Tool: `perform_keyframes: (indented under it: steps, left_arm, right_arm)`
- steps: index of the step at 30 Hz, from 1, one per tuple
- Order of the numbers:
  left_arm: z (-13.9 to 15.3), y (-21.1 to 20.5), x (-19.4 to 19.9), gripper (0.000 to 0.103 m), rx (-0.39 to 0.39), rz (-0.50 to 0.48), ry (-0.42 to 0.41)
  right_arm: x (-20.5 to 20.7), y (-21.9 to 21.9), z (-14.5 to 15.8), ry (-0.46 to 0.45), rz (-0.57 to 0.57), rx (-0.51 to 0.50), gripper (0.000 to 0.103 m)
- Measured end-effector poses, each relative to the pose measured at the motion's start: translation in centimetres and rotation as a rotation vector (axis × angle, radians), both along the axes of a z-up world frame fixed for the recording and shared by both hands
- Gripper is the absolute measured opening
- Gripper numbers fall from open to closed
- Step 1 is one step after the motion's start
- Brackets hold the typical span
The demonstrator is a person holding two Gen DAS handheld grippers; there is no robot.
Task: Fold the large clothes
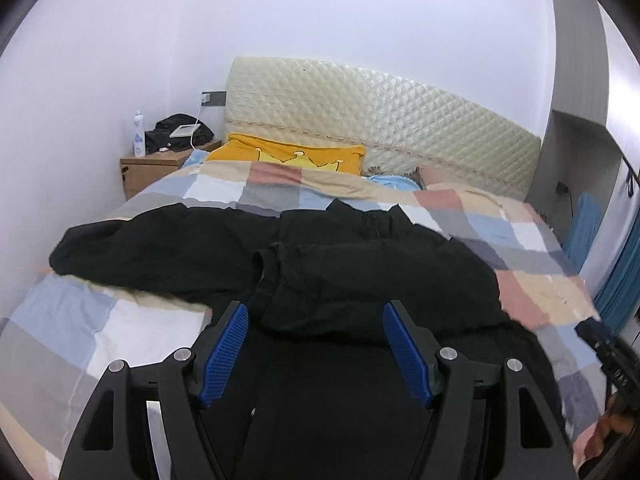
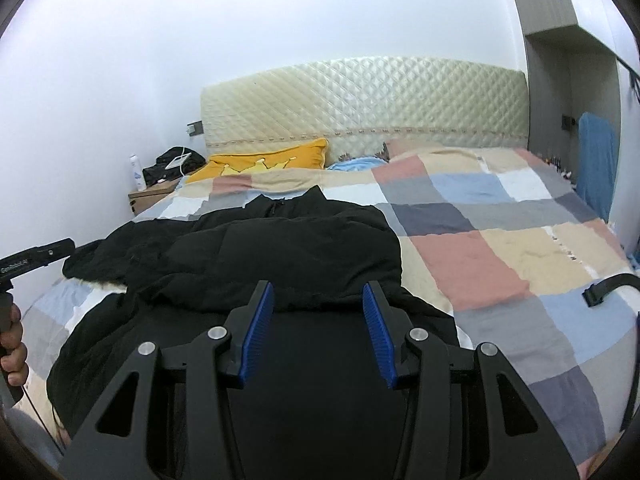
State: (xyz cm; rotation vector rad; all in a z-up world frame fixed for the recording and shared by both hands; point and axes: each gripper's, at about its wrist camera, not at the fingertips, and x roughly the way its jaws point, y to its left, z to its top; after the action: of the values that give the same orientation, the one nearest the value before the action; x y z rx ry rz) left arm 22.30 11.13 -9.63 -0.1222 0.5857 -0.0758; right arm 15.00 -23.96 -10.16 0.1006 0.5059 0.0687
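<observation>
A large black jacket (image 1: pixel 360 272) lies spread on the checkered bed cover (image 1: pixel 120 320), one sleeve stretched to the left and the other folded across the body. It also shows in the right wrist view (image 2: pixel 288 256), with its collar toward the headboard. My left gripper (image 1: pixel 316 312) is open with blue pads, hovering over the jacket's near part and holding nothing. My right gripper (image 2: pixel 318 292) is open too, over the jacket's near hem, empty. The left gripper's body shows at the left edge of the right wrist view (image 2: pixel 36 258).
A yellow pillow (image 1: pixel 288 156) and a quilted headboard (image 1: pixel 380 120) are at the far end of the bed. A wooden nightstand (image 1: pixel 156 168) with a bottle and dark items stands far left. A black strap (image 2: pixel 608 288) lies on the cover at right. Blue cloth (image 2: pixel 596 160) hangs at far right.
</observation>
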Motion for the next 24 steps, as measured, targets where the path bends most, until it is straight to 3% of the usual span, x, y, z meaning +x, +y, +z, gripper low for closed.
perform_keyframes:
  steps: [8,24]
  left_arm:
    - [-0.7,0.5,-3.9,0.070,-0.043,-0.023,-0.054]
    - [-2.8,-1.4,-6.1,0.070,-0.004,-0.074,-0.008]
  right_arm:
    - [-2.2,0.2,0.6,-0.019,-0.009,-0.001,0.048]
    - [-7.8,-0.2,0.7,-0.038,-0.018,0.022,0.048]
